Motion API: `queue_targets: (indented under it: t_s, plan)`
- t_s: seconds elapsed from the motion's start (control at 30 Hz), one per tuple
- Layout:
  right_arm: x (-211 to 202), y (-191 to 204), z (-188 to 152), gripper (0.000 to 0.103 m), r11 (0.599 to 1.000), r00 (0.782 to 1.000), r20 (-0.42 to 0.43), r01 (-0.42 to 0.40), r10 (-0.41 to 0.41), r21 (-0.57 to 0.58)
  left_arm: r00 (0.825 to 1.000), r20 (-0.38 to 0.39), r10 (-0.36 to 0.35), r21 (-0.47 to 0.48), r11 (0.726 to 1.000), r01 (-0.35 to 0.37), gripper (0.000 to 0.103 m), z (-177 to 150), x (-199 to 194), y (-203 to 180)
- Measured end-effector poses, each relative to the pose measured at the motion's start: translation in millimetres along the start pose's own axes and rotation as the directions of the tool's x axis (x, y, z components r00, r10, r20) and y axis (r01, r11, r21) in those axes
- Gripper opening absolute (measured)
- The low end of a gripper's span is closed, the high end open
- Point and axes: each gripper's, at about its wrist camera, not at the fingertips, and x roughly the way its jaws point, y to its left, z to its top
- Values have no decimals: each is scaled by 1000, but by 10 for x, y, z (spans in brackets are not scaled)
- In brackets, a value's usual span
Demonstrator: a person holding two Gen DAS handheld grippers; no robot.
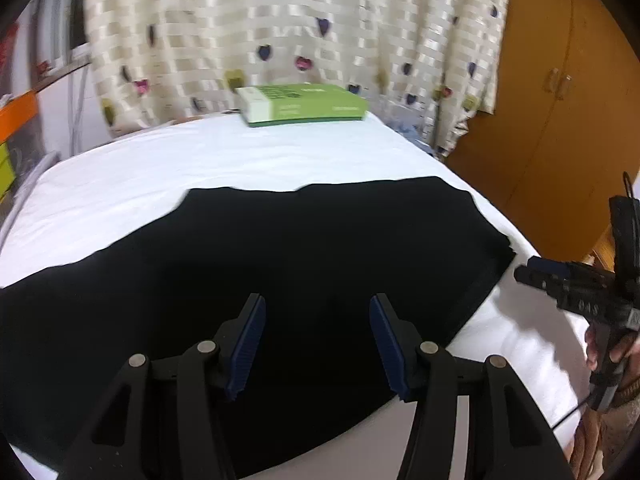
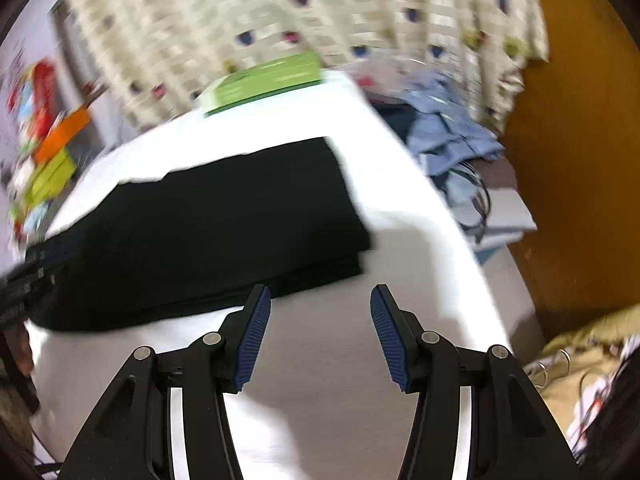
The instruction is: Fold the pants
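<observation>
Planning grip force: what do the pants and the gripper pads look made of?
Pants: soft matte black fabric, likely knit; it lies limp and flat. Left gripper pads: blue, ribbed, probably rubber, though it could be plastic.

Black hand-held gripper (image 1: 318, 344), blue ribbed pads (image 1: 249, 346)

I can read almost nothing here. At my twelve o'clock in the left wrist view lies a green box (image 1: 305, 105) with white lettering on its top and side, too blurred to make out. At three o'clock my right gripper's (image 1: 532, 274) black body carries small pale characters that look like "0 A S", though I am not sure. The right wrist view is too smeared for any text.
</observation>
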Motion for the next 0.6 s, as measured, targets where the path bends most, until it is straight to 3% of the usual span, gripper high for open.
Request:
queue_targets:
  t_s: [0.13, 0.43, 0.53, 0.6]
  plan:
    - [85, -66, 19, 54, 996, 999, -13, -43, 44, 79, 999, -26, -32, 21, 999, 32, 57, 37, 142, -170]
    - [211, 94, 110, 57, 995, 997, 9, -81, 80, 65, 995, -77, -58, 39, 997, 61, 57, -7, 302, -283]
    - [218, 42, 70, 57, 972, 981, 11, -195, 195, 131, 994, -93, -59, 38, 997, 63, 57, -37, 343, -284]
    - [192, 38, 25, 57, 963, 975, 13, -222, 222, 153, 993, -98, -57, 42, 997, 62, 57, -61, 360, -288]
